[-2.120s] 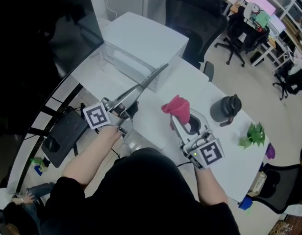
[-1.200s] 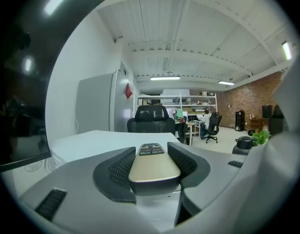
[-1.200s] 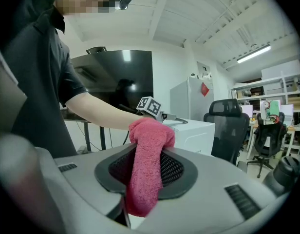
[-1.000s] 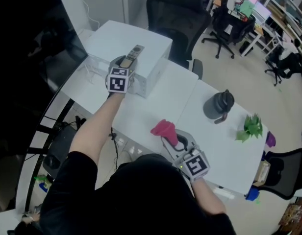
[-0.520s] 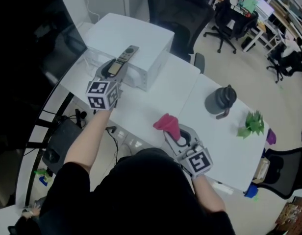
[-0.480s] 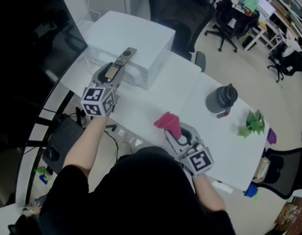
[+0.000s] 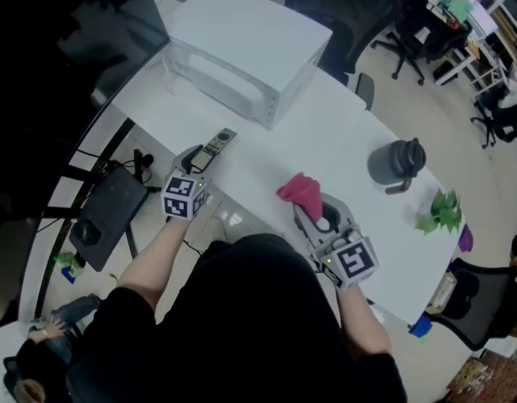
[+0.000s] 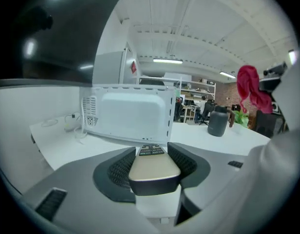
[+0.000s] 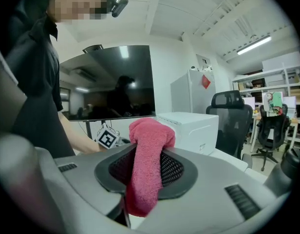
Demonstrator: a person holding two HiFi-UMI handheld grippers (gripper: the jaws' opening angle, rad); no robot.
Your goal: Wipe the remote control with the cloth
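Two marker cubes [image 7: 184,197] [image 7: 356,262], remote control [image 7: 214,147], cloth [image 7: 302,193]

A pink cloth [image 7: 302,193], a beige remote control [image 7: 215,145] with dark keys, a white bench [image 7: 267,154], a charcoal jug [image 7: 394,163], a green plant [image 7: 443,212].

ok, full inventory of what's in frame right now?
remote control: 1, pale gold, in the left gripper's jaws, over the table's near edge
cloth: 1, pink, in the right gripper's jaws
box-shaped appliance: 1, white, far left of table
jug: 1, dark grey, on table, right part
plant: 1, green, table's right end
table: 1, white
office chairs: several, black, on the floor beyond the table
screen: 1, black, left of table
left gripper: 1, grey, shut on the remote control
right gripper: 1, grey, shut on the cloth
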